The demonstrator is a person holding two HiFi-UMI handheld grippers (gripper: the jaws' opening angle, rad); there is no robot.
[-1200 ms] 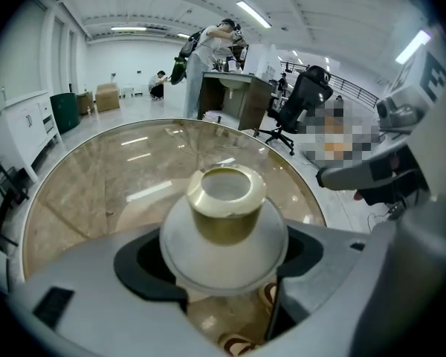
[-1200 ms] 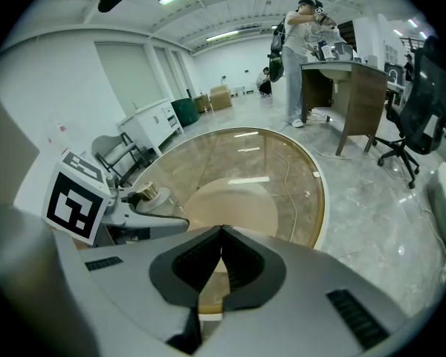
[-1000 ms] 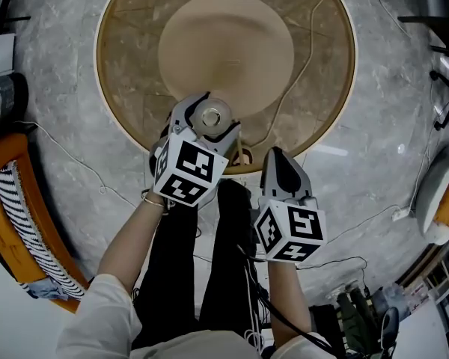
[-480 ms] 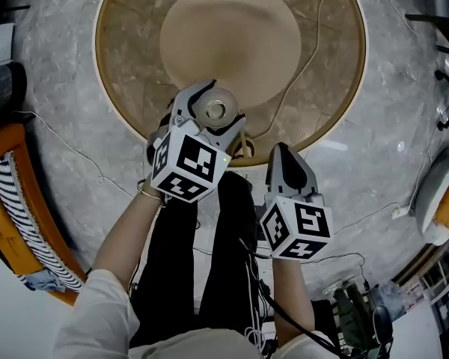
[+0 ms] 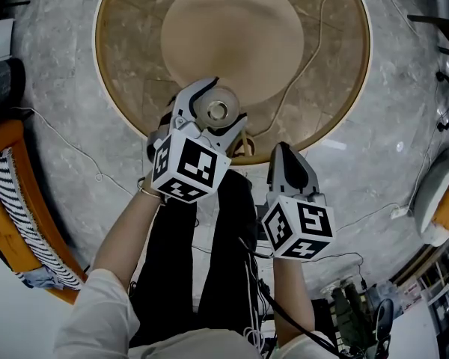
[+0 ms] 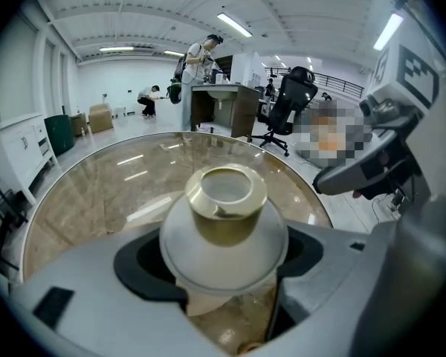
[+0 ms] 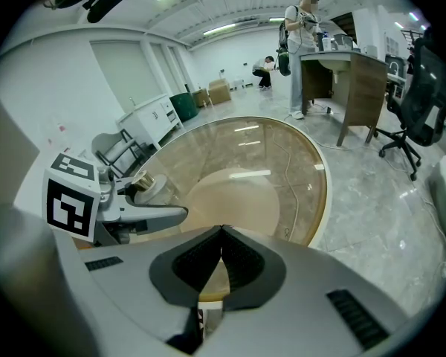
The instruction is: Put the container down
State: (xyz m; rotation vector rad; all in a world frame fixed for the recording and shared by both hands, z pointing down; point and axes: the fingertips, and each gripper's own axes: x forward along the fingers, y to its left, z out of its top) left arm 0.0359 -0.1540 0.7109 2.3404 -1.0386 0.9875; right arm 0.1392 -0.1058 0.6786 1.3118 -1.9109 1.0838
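White gold-necked container (image 6: 223, 225), one, clamped in left tongs (image 5: 210, 105); right tongs (image 7: 221, 235) together, empty.

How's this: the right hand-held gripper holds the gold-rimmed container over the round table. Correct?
No. The left hand-held gripper holds the container over the round table; the left gripper view shows it between that gripper's jaws.

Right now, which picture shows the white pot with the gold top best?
The left gripper view: the container fills the middle, gripped by the left tongs. The head view shows only its top from above; the right gripper view shows it tiny, far left.
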